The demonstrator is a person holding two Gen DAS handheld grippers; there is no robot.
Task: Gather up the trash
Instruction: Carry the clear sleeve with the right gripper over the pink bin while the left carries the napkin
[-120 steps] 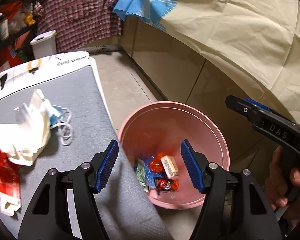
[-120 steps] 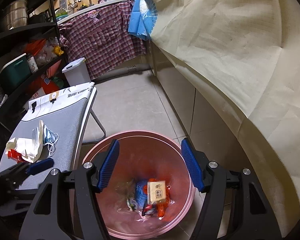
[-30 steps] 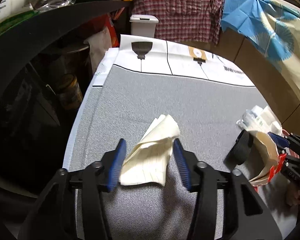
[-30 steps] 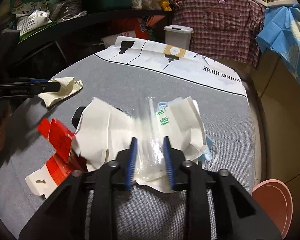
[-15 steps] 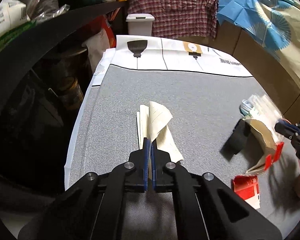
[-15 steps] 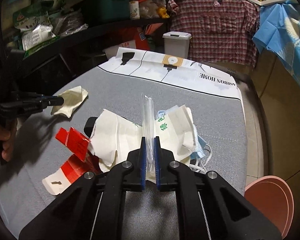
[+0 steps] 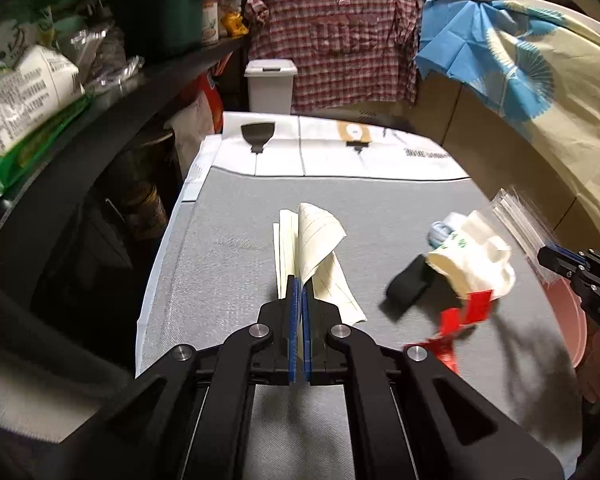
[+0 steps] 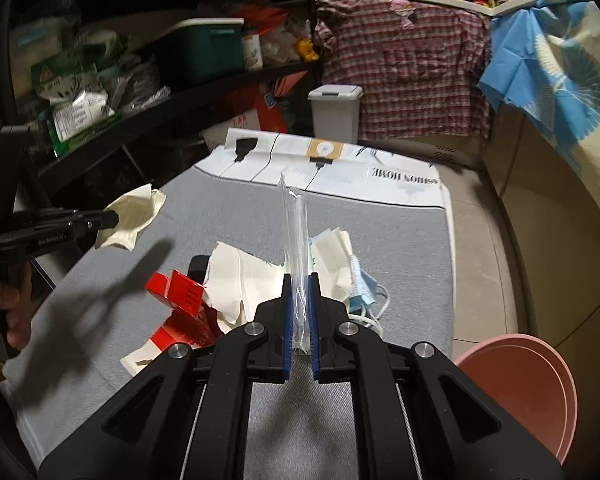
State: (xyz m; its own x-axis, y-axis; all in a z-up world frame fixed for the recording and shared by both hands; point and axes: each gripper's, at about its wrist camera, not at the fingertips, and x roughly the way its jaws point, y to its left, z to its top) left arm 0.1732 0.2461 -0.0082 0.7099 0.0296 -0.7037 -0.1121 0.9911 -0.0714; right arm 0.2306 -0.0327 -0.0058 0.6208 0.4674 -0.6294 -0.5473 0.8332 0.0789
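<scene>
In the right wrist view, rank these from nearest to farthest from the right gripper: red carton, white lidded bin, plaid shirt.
From the right gripper:
1. Red carton, just to its left on the grey table.
2. White lidded bin, on the floor beyond the table's far end.
3. Plaid shirt, hanging behind the bin.

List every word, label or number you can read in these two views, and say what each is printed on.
"ASHION HOME", upside down: the white printed band of the table cover.
"DAS": the side of the right gripper.
Small white lettering on the left gripper: too blurred to read.
Green characters on the white paper bag: unreadable.
Print on the shelf food packets: too small to read.
</scene>
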